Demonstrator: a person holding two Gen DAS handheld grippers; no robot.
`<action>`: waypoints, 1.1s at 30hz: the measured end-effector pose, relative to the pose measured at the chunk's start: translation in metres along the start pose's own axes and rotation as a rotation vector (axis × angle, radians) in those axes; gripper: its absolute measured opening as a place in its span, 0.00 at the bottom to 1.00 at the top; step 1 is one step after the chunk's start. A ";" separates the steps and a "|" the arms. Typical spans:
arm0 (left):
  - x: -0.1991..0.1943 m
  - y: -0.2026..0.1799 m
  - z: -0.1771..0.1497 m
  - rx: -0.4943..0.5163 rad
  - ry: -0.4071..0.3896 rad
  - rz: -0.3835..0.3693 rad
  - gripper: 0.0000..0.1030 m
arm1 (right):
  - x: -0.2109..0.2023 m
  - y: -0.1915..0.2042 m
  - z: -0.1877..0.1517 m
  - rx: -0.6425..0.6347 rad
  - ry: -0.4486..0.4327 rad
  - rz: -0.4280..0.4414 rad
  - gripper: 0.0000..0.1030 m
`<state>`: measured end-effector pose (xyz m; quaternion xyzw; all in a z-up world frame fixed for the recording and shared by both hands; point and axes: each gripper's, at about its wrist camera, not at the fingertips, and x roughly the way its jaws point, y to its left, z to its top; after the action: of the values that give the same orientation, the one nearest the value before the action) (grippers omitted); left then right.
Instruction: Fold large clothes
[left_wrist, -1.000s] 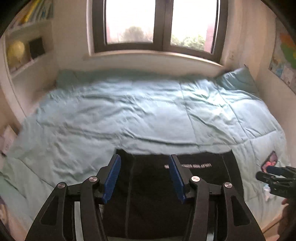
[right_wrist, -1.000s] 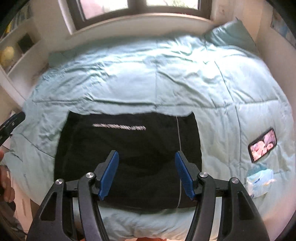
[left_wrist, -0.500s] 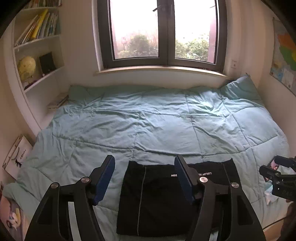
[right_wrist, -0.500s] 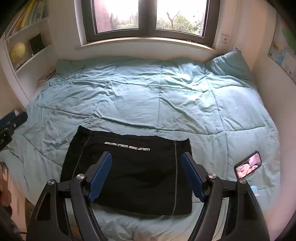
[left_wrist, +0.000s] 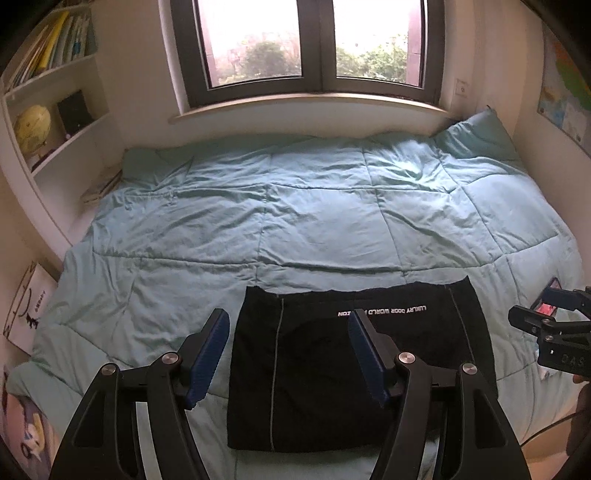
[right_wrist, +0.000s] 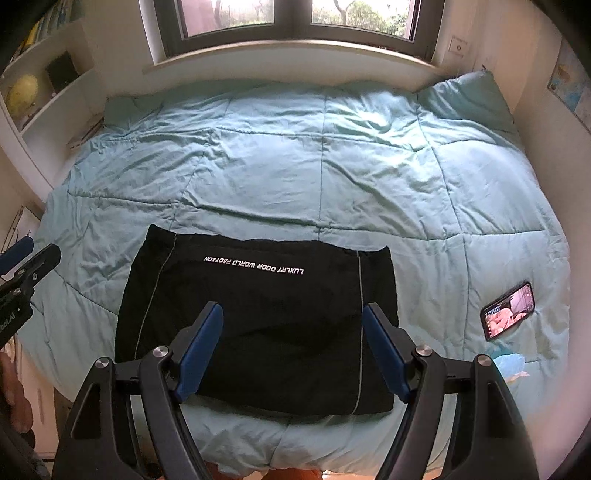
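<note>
Both my grippers have lifted back off the garment (right_wrist: 255, 325) and spread: left gripper (left_wrist: 288, 350) and right gripper (right_wrist: 293, 350) gape empty above it. Snagging an edge could undo the fold. It lies flat, black, rectangular, on the quilt's (right_wrist: 332, 166) near edge.

A black garment (right_wrist: 258, 325) with thin grey stripes and white lettering lies folded flat near the bed's front edge.

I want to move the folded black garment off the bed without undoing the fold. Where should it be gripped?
Judging by its pose, grip the folded black garment at its two near corners by the quilt's front edge, coming from the near side. It lies flat and rectangular, so that edge probably gives access to all layers.
</note>
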<state>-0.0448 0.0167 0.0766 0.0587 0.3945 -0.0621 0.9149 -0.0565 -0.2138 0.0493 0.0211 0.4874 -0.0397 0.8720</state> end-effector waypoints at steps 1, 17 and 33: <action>0.001 0.000 0.000 0.001 0.003 0.002 0.66 | 0.001 0.000 0.000 -0.001 0.003 -0.002 0.77; 0.017 0.003 -0.001 0.020 0.043 -0.019 0.66 | 0.018 0.005 -0.002 -0.021 0.055 -0.029 0.77; 0.023 -0.001 -0.005 0.040 0.063 -0.057 0.66 | 0.027 0.002 -0.008 -0.009 0.084 -0.050 0.77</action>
<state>-0.0328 0.0153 0.0558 0.0675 0.4234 -0.0940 0.8985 -0.0492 -0.2121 0.0216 0.0067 0.5241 -0.0582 0.8496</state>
